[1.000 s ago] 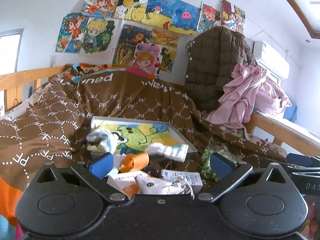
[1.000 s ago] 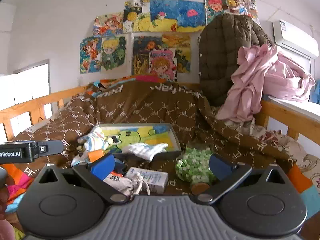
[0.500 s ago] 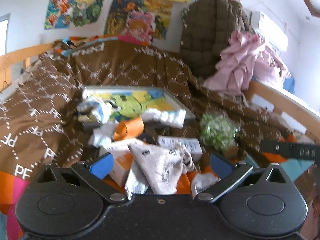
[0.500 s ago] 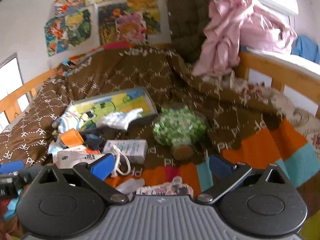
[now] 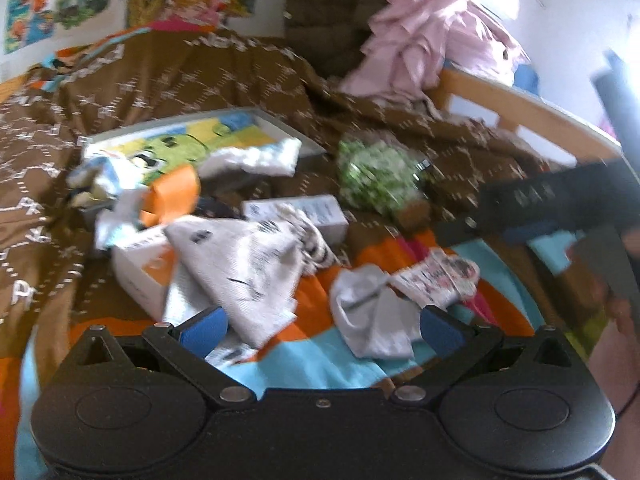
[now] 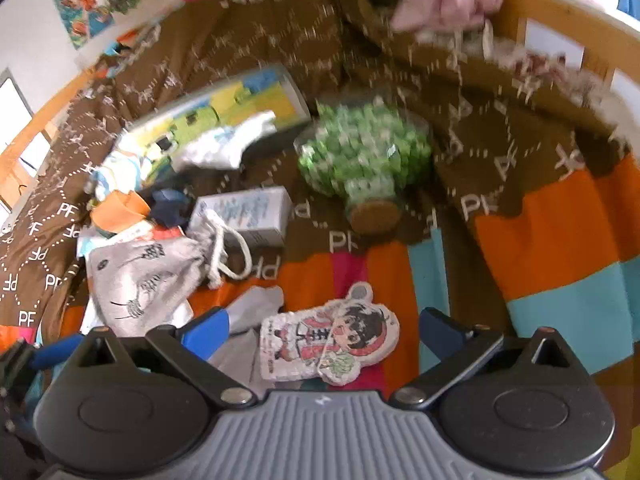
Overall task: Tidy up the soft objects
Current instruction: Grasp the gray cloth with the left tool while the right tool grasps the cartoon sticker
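A: Flat cartoon plush [image 6: 329, 342] right there between the spread fingers of the right gripper [image 6: 324, 326], lying on the orange and pink stripe of the bedspread [image 6: 560, 216] near its front edge. Released, nothing gripped.

B: Grey sock [image 5: 370, 320] just beside it, overlapping the plush's left end. Could come up together if pinched too far left.

A: Left gripper [image 5: 322, 326] spread wide too, empty, hanging over the gap between that sock and the grey drawstring pouch [image 5: 244, 268].

B: Pouch draped half over a white and orange box [image 5: 140, 264]. Risky: a grab there might drag the box along, or catch only the cord [image 6: 224, 248] and leave the pouch dangling.

A: Further back, a white carton [image 6: 248, 212], an orange cup [image 6: 118, 206], then the glass jar of green sweets [image 6: 364, 152] on its side, cork end toward the front.

B: Round, hard, free to roll. One tug on the bedspread and off toward the wooden rail.

A: Both views blurred, plenty of motion. Easy to close early and nip the bedspread instead of the plush.

B: And two grippers close together; a clash possible near that sock.
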A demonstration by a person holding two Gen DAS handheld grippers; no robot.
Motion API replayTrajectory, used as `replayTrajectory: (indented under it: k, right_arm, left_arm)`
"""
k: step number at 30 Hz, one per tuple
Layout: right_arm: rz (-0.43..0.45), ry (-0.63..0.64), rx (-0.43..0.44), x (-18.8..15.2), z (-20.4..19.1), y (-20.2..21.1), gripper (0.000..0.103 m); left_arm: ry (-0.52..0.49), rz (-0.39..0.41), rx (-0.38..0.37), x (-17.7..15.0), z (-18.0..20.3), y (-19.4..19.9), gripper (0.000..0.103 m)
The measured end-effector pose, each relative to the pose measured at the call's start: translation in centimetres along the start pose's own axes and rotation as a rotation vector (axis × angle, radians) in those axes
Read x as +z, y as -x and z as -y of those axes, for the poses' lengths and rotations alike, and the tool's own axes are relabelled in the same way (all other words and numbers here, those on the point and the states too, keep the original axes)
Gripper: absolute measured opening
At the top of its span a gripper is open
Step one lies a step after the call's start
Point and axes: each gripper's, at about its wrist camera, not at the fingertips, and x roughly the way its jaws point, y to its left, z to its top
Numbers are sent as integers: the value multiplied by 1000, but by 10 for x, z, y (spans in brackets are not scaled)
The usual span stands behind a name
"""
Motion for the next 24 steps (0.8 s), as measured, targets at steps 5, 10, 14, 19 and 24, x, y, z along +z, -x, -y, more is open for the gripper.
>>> replayTrajectory:
  k: [5,10,14,19,24]
  right_arm:
    - [-78,-26,23,10,16,-16,103]
    - [-143,-15,28,17,24,-31,103]
    - [-189,-18,52,20,26,-46,103]
    - [-251,-59,103,22,28,-65,103]
    - [-260,-92,143,22,29,-69,103]
  left_arm:
    - [-57,-49,-55,-4,11,-19,102]
    - [-69,-74,-92,-6,16,-35,102]
    - [-45,-97,-125,-5,15,-52,102]
    - [-16,-128,-179,-5,13,-73,102]
    - [-6,-144,-203,-6,14,-87,102]
